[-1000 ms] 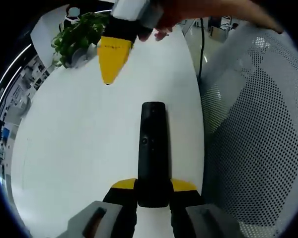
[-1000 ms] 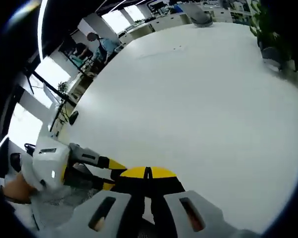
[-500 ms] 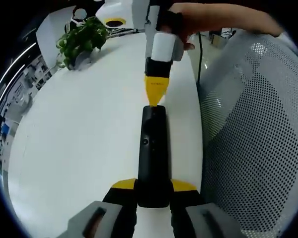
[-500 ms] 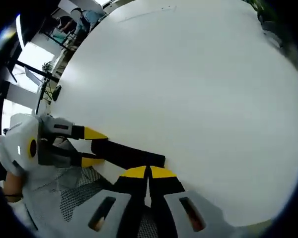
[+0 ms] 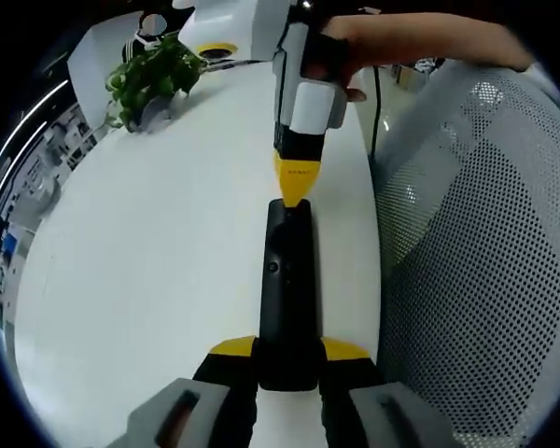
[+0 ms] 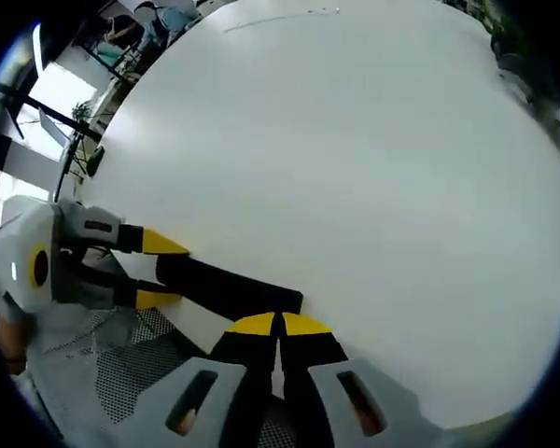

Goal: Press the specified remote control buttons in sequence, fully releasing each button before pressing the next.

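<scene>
A long black remote control (image 5: 287, 285) lies lengthwise above the white table (image 5: 149, 252), its near end clamped in my left gripper (image 5: 287, 359), whose yellow-tipped jaws are shut on it. My right gripper (image 5: 294, 191) comes down from above with its jaws together; its yellow tip touches the remote's far end. In the right gripper view the shut right gripper (image 6: 278, 325) sits over the end of the remote (image 6: 224, 287), and the left gripper (image 6: 149, 271) holds the other end at the left.
A potted green plant (image 5: 147, 75) stands at the table's far left. A white perforated chair back (image 5: 476, 271) rises along the table's right edge. A hand (image 5: 401, 42) holds the right gripper. Shelving and people (image 6: 159, 19) lie beyond the table.
The right gripper swung from high near the plant down onto the remote's far end, and over the last half second settled slightly closer. The left gripper kept holding the remote still.
</scene>
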Demonstrator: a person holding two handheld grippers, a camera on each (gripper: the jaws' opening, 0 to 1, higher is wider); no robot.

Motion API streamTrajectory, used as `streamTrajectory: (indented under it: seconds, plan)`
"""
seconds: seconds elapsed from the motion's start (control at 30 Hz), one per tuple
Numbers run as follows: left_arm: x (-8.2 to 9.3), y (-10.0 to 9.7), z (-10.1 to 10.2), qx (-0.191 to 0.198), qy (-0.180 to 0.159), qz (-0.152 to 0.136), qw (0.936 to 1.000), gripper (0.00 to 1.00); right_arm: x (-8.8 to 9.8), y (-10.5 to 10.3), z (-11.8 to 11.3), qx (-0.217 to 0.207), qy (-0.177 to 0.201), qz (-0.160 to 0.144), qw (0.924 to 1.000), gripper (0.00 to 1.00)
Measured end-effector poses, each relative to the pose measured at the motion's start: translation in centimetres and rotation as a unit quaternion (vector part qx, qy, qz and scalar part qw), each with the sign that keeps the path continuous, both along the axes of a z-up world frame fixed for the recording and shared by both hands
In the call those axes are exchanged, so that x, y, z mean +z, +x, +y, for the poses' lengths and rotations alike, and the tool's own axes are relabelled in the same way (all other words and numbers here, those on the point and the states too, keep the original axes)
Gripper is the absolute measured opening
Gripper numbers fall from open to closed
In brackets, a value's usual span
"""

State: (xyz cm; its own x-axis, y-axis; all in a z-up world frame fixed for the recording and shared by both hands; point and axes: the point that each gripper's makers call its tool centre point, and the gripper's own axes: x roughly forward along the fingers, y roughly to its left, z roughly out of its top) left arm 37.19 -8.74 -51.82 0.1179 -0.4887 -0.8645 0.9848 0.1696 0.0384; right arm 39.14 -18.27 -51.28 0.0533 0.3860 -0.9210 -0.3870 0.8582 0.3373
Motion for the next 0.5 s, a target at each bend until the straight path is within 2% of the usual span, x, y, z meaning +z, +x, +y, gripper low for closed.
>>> streamTrajectory:
  seconds: [0.3, 0.5]
  plan:
    - [-0.08, 0.14, 0.05, 0.013, 0.003, 0.008, 0.9999, 0.24, -0.08, 0.13, -0.08, -0.012, 0.004, 0.004, 0.9999, 0.00]
    - [-0.10, 0.22, 0.09, 0.016, 0.005, 0.007, 0.9998, 0.24, -0.06, 0.08, 0.06, -0.005, -0.016, -0.006, 0.9998, 0.00]
